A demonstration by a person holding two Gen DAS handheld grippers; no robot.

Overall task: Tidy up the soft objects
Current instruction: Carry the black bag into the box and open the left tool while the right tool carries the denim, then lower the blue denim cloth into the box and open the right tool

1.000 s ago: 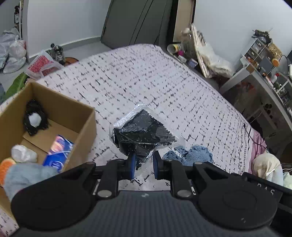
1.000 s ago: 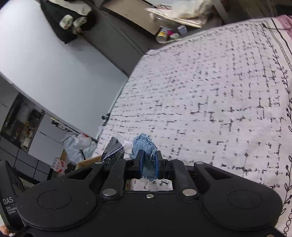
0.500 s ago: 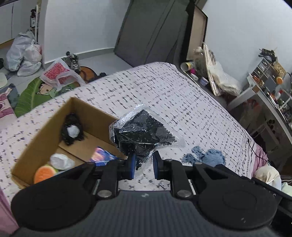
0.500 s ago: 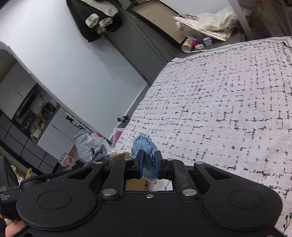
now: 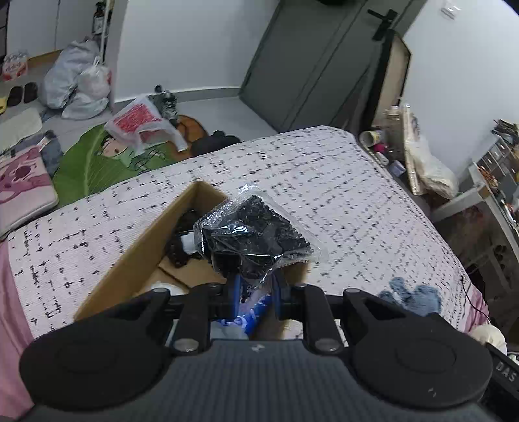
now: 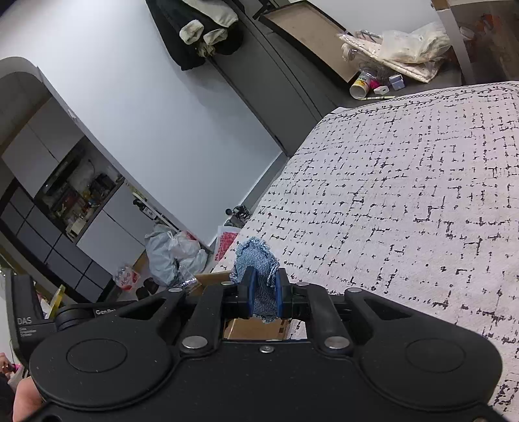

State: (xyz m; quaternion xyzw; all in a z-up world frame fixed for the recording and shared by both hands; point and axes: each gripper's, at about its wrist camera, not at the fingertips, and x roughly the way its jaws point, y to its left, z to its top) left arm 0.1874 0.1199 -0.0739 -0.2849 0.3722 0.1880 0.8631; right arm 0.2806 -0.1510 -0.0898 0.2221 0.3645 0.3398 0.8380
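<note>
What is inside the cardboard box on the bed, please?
In the cardboard box, a black fuzzy item and something blue are visible. The held plastic packet and left gripper hide the rest.

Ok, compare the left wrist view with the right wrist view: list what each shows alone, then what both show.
Only the left wrist view: the left gripper shut on a clear bag of black fabric, held over the box interior, with a black fuzzy item inside, and the green floor mat.

Only the right wrist view: the right gripper shut on a denim scrap, plus the coat hanging on the wall.

Both: the cardboard box, the patterned bedspread and the denim scrap.
</note>
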